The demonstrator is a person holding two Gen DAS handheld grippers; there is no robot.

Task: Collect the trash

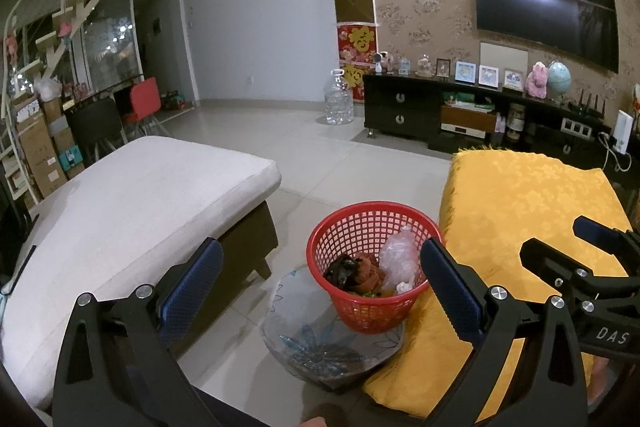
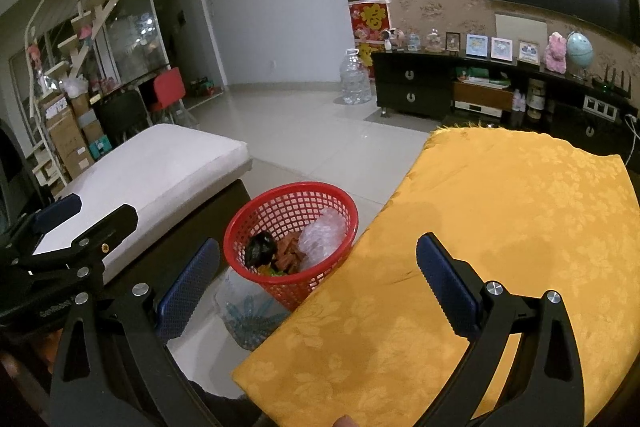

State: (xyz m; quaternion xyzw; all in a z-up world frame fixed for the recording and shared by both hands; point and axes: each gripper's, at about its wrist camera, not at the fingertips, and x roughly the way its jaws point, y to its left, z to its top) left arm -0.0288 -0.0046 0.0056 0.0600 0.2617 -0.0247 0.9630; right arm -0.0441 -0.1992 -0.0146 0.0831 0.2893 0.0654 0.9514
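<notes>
Standing on a round glass stool [image 1: 320,351] with a blue leaf pattern, a red mesh basket [image 1: 374,311] is recorded between a white-cushioned sofa seat [image 1: 132,203] and a bench covered with a yellow floral cloth [image 1: 528,203]. The basket's rim lies just beside the cloth's edge; whether they touch cannot be told. Inside the basket are noted: a crumpled clear plastic wrapper [image 1: 400,257], a crumpled orange-brown item [image 1: 368,273], a black crumpled item [image 1: 340,269], and small green and yellow scraps at the bottom.

Left tongs [image 1: 322,281]: held above the basket, blue pads spread wide, nothing gripped between them. Right tongs [image 2: 318,283]: held over the near corner of the yellow cloth [image 2: 500,227], pads likewise spread wide and empty. In the right wrist view the basket [image 2: 292,289] is seen left of the cloth, with the wrapper [image 2: 322,237] against its right wall. Each tool is visible at the edge of the other's view.

Background items listed: pale tiled floor [image 1: 312,151], a large clear water bottle [image 1: 339,99], a dark TV cabinet [image 1: 404,111] bearing framed pictures and a globe [image 1: 559,77], and a wall-mounted television [image 1: 544,7].
</notes>
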